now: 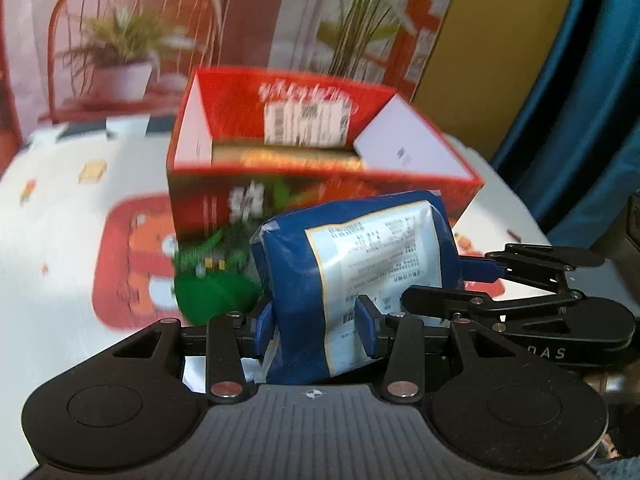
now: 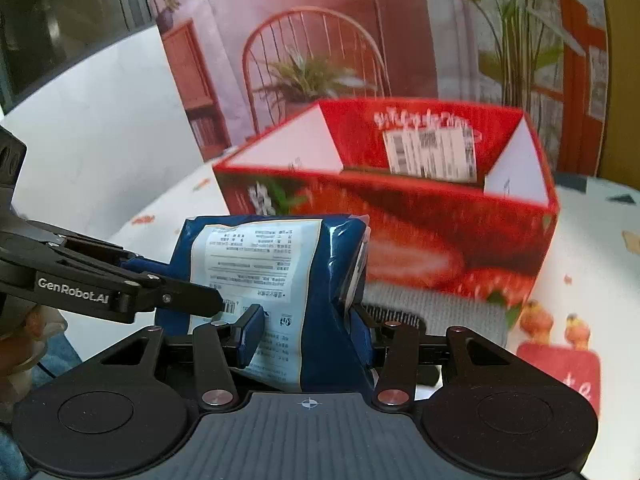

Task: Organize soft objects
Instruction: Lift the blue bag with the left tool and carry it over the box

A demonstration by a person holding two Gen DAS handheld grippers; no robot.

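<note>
The blue plastic soft pack with the pale printed label (image 1: 360, 276) is held off the patterned white tablecloth (image 1: 60, 208) by both tools at once, just short of the open red cardboard box printed with strawberries (image 1: 320, 184), which stands directly ahead of both.

Left gripper (image 1: 316, 326): jaws partly closed, blue pads pressing into the lower end of the pack; the film dents at the contact. Grip confirmed.

Right gripper (image 2: 304, 330): jaws partly closed on the other end of the same pack, one pad (image 2: 252, 334) on the label face, the other on the blue side. Grip confirmed. Each tool's linkage shows in the other's view, close alongside.

Surroundings: a green fabric item (image 1: 216, 280) lies ahead and left of the left tool, against the box front. A grey knitted item (image 2: 432, 308) lies ahead and right of the right tool, at the foot of the box.

Assessment: the step in hand appears to be carrying the pack over the near box wall. Recommended practice: raise both tools evenly so the pack stays level and unstretched; clear the rim fully before advancing; lower inside between the white inner flaps; release both ends together. Uneven lifting risks the slick film slipping from one pair of pads.
</note>
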